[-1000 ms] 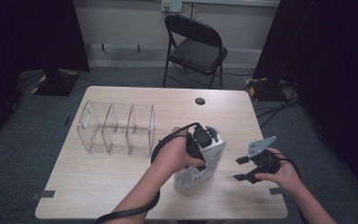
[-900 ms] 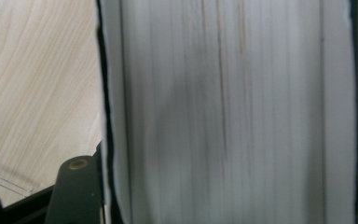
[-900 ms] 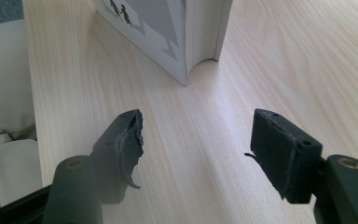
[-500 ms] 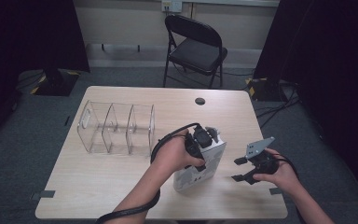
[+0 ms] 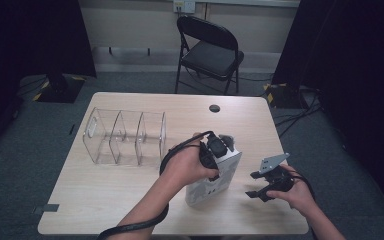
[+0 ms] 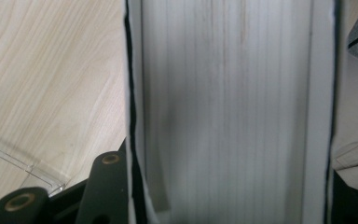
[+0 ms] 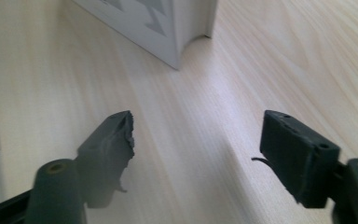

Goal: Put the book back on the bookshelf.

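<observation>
A white book (image 5: 209, 188) stands upright on the wooden table (image 5: 105, 200), right of centre. My left gripper (image 5: 219, 150) is clamped on its top, with a hand wrapped around it. In the left gripper view the book's page edge (image 6: 228, 112) runs up between its two white covers, and one black finger (image 6: 103, 186) presses against the left cover. To the right of the book, my right gripper (image 5: 251, 184) hovers low over the table with nothing in it. Its jaws stand wide apart (image 7: 198, 133), and the book's lower corner (image 7: 154, 23) lies ahead of them.
A clear plastic organiser (image 5: 125, 135) with three compartments lies on the left half of the table. A round black grommet (image 5: 214, 108) sits near the far edge. A black folding chair (image 5: 207, 50) stands beyond the table. Cables trail from both grippers.
</observation>
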The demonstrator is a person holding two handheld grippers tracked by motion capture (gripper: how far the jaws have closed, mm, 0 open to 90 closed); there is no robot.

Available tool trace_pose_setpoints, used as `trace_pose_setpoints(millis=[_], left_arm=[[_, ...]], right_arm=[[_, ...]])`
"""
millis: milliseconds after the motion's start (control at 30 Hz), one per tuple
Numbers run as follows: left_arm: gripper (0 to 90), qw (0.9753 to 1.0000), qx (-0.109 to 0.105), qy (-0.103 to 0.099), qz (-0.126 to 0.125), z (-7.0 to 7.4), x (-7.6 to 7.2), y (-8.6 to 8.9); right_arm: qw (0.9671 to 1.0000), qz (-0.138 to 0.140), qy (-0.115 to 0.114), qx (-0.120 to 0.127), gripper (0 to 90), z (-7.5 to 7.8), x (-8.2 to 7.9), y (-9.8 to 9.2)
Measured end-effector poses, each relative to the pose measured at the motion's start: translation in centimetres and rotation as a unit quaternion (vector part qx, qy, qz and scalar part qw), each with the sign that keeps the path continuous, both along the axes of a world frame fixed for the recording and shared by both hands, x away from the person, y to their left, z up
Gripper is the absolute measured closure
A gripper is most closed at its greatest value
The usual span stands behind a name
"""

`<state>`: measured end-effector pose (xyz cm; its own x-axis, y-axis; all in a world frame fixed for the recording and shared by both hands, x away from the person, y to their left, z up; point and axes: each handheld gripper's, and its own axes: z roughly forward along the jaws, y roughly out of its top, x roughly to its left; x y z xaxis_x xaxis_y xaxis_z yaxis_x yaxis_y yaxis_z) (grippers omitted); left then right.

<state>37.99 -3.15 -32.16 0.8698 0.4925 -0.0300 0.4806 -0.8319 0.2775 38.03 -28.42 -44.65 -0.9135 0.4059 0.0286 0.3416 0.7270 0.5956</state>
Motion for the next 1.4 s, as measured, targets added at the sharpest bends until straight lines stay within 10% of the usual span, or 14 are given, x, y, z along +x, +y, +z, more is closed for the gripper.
trace_pose_setpoints(millis=[567, 1400], left_arm=[[52.6, 0.9993, 0.004, 0.015, 0.033, 0.3, -0.2, 1.7], [42.6, 0.9990, -0.040, 0.008, 0.021, -0.5, -0.8, 2.9]], right_arm=[[0.9938, -0.102, -0.032, 0.031, 13.0, -4.5, -0.9, 0.6], [0.9911, -0.109, -0.049, 0.059, 12.6, -5.1, -1.3, 0.4]])
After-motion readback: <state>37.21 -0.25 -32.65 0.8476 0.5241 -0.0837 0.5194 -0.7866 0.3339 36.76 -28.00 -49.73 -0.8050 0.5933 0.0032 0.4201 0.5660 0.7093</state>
